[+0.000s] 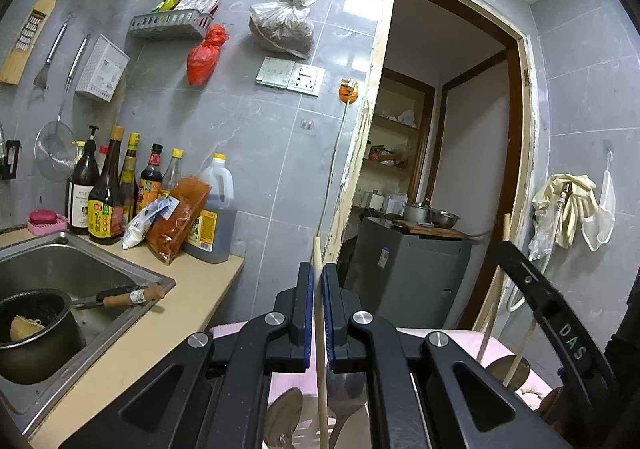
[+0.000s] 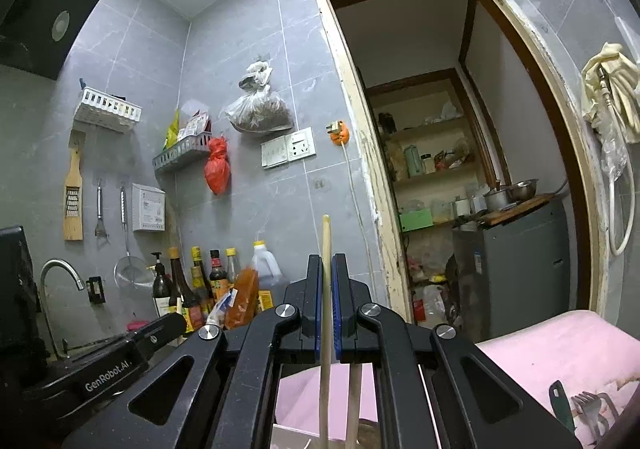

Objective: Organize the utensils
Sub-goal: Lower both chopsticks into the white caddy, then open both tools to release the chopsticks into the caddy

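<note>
My left gripper (image 1: 318, 273) is shut on a pale wooden chopstick (image 1: 319, 349) that stands upright between its blue pads, its tip just above the fingers. My right gripper (image 2: 327, 265) is shut on another wooden chopstick (image 2: 326, 329), also upright, its tip well above the fingers. Below both lies a pink cloth (image 2: 560, 345) with utensils: metal spoons (image 1: 348, 389) under the left gripper, a second stick (image 2: 354, 401) beside the held one, and a fork (image 2: 592, 409) with a green-handled utensil (image 2: 560, 405) at the right. The right gripper's body (image 1: 560, 321) shows in the left wrist view.
A steel sink (image 1: 80, 273) holds a dark pot (image 1: 32, 333) and a wooden-handled tool (image 1: 128, 295). Sauce bottles (image 1: 108, 193) and an oil jug (image 1: 212, 209) stand on the counter (image 1: 160, 329). Hanging utensils, baskets and bags are on the grey tiled wall. An open doorway (image 2: 460, 169) leads to a pantry.
</note>
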`<state>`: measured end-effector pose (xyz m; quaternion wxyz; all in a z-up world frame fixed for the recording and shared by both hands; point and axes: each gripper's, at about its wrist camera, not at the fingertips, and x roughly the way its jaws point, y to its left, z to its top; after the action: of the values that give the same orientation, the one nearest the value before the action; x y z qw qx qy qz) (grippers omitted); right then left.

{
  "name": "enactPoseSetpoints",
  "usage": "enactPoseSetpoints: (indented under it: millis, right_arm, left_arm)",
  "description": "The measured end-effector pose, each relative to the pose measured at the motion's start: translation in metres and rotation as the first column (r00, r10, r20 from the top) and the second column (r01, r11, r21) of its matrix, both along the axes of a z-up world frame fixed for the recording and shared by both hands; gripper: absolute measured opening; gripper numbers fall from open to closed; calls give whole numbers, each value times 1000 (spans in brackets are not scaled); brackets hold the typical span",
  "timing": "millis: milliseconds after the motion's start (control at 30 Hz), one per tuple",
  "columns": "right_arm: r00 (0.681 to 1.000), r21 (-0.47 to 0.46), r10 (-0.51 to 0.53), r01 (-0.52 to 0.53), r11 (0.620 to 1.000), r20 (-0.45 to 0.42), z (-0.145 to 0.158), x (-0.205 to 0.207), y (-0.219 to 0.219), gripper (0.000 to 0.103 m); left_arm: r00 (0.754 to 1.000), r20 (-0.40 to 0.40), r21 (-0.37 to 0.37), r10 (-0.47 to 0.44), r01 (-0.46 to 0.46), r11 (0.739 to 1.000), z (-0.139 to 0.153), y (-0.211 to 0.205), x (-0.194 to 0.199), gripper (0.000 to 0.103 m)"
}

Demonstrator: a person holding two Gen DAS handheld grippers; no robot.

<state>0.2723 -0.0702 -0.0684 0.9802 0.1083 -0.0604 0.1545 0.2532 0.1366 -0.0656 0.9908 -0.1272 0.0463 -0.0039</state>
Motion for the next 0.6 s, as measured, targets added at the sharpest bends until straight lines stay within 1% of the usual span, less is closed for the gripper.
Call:
enactPoseSetpoints:
  millis: [367,467,500,533,600]
  right_arm:
    - [1000,-16,7,-7,1000,-5,3,-11,-5,5]
    - [1000,-20,8,-8,1000,-11,4,-15,-5,7]
    - [1000,-20,9,-10,1000,-15,4,-16,-6,12]
    - [1000,-19,9,-9,1000,-18,4,-17,-6,22]
    - [1000,-9,10,-10,1000,-27,5,-19,-8,32]
  left_arm:
    - [999,-36,-10,-22,21,1000,-7,-2,-3,5]
    - [999,-40,-17,-34,34,999,-7,-2,-5,5]
    - [998,-42,-19,-40,39,999,-7,-2,-6,5]
    - [998,-46,-19,-45,44,999,-7,-1,-6,5]
    - [997,-58,-25,-53,51,998,-6,-1,-6,5]
